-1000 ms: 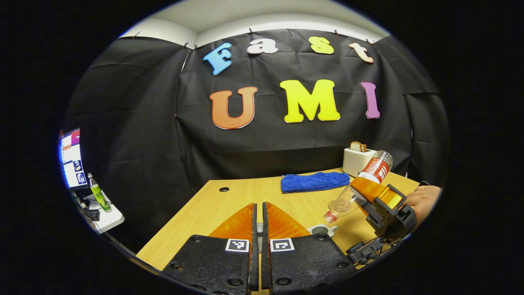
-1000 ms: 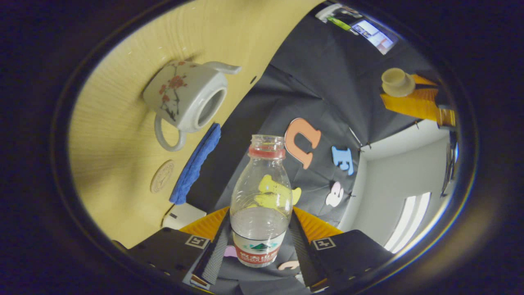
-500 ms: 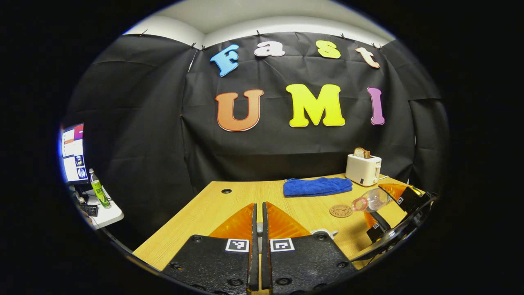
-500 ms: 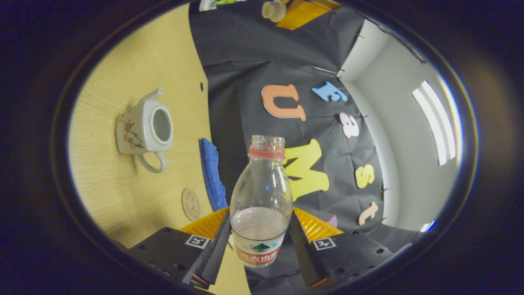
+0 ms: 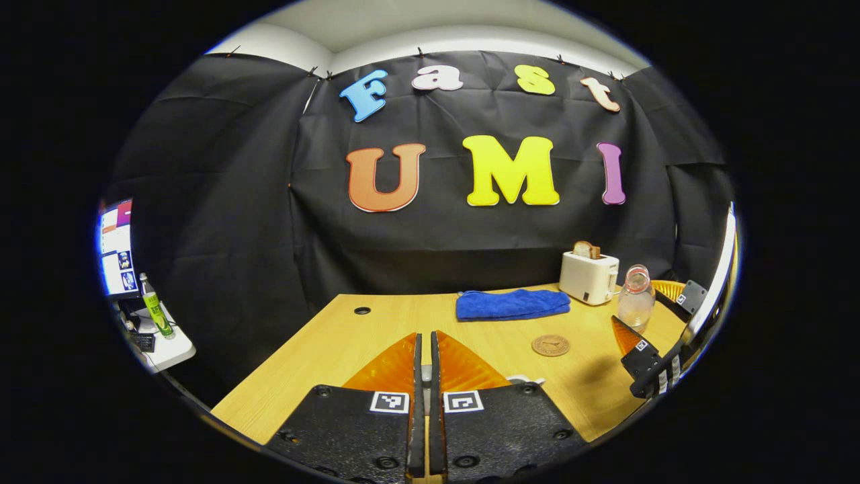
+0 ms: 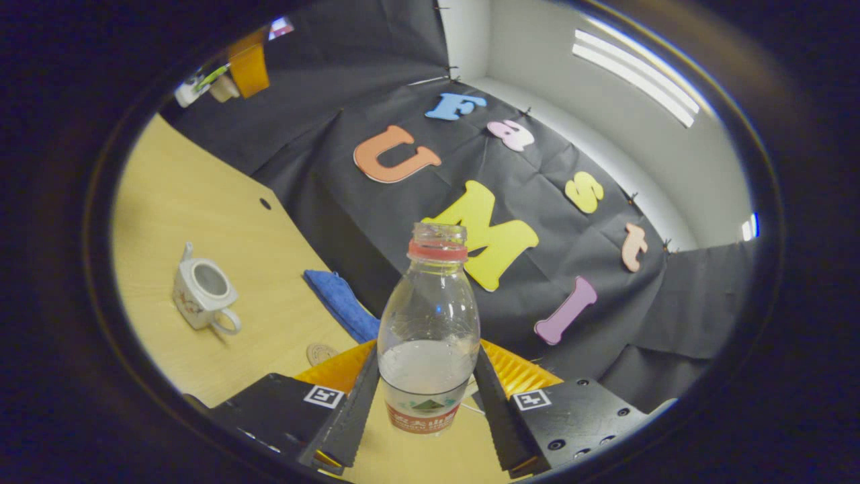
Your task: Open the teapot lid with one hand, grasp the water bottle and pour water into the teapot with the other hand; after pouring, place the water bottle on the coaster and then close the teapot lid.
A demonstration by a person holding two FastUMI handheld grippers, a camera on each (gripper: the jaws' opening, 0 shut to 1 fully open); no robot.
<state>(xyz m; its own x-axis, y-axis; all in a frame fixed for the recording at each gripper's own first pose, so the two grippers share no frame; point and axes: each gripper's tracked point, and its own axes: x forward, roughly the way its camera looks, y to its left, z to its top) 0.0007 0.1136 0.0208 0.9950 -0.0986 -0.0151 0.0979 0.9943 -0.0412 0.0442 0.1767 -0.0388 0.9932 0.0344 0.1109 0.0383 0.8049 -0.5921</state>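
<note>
Wooden table (image 5: 336, 343), black cloth wall (image 5: 222, 222). Right gripper (image 6: 423, 410) clamps the water bottle (image 6: 428, 336); open teapot (image 6: 201, 296) sits left, coaster (image 5: 551, 345) nearby. Left gripper (image 5: 423, 363) nearly closed; label unreadable.

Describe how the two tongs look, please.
Both the left tongs and right tongs have black, grainy bases with screws and one square black-and-white marker per side. Their fingers are ribbed wedges; the right ones have toothed inner edges.
</note>
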